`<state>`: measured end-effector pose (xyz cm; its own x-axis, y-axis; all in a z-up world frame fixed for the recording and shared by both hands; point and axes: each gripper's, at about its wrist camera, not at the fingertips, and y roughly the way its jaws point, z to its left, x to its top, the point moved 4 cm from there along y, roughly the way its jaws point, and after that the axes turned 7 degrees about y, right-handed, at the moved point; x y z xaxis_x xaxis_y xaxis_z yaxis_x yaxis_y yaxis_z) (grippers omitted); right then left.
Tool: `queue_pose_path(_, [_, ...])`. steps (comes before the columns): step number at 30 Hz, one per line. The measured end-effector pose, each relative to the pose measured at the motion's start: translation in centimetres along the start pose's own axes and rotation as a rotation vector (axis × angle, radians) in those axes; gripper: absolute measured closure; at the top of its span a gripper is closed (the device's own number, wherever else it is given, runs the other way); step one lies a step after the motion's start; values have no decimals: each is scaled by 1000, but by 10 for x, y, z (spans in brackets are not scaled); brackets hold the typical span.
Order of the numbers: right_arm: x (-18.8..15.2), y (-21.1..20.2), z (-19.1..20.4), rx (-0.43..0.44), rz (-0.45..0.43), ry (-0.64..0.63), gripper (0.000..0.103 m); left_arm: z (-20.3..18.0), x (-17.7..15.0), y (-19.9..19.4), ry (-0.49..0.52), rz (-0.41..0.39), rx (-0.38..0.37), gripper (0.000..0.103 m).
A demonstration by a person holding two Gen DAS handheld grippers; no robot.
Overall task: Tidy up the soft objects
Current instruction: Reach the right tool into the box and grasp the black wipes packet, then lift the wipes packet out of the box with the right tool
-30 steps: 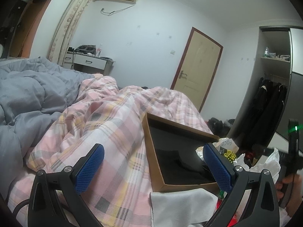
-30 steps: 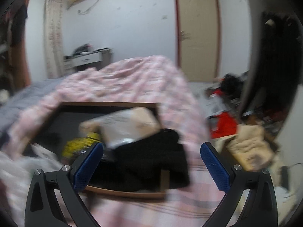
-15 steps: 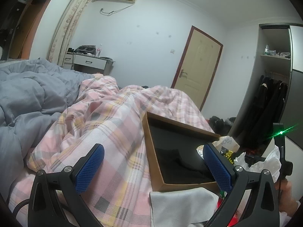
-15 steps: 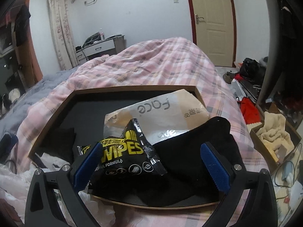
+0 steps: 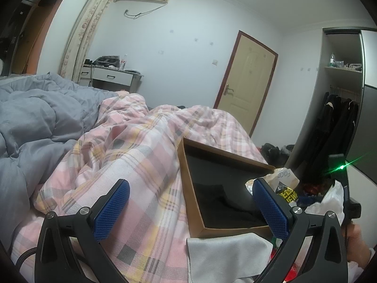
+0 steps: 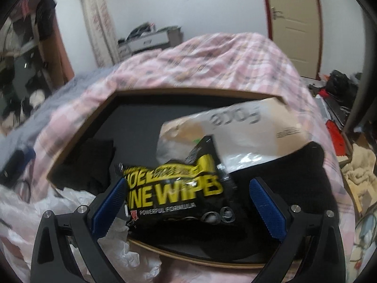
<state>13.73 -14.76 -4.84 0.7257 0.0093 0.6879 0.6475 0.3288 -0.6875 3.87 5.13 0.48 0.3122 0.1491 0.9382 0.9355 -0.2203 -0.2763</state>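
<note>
On the pink plaid bedspread (image 5: 132,165) the brown tray (image 6: 77,141) sits at my twelve o'clock. My right gripper (image 6: 186,202) has closed in on the wipes pack (image 6: 174,188), jaws wide and empty astride it, so I judge a grab is next. My left gripper (image 5: 190,208) hovers, also spread and empty.

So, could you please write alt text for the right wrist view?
Open blue-padded tongs frame a black-and-yellow wipes pack lying in a brown tray on a pink plaid bed, with a beige pouch and black cloth behind. The image is slightly blurred.

Black pouch (image 6: 179,188) reads "WIPES", "POWERFUL FORMULA"; beige packet (image 6: 247,127) "face".
</note>
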Motion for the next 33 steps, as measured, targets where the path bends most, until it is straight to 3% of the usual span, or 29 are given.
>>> queue_pose_path(2, [-4, 6, 4, -4, 29, -29, 4, 1, 0, 0, 1, 1, 0, 0])
queue_pose_path(4, [-5, 6, 4, 7, 35, -36, 16, 1, 0, 0, 1, 1, 0, 0])
queue_pose_path(9, [-6, 5, -1, 50, 38, -14, 29, 1, 1, 0, 1, 2, 1, 0])
queue_pose_path(16, [-5, 0, -4, 57, -1, 19, 31, 1, 1, 0, 3, 2, 2, 0])
queue_pose_path(23, [-2, -21, -13, 9, -122, 58, 31, 1, 1, 0, 5, 3, 2, 0])
queue_pose_path(33, [0, -65, -3, -82, -366, -12, 31, -1, 1, 0, 4, 4, 2, 0])
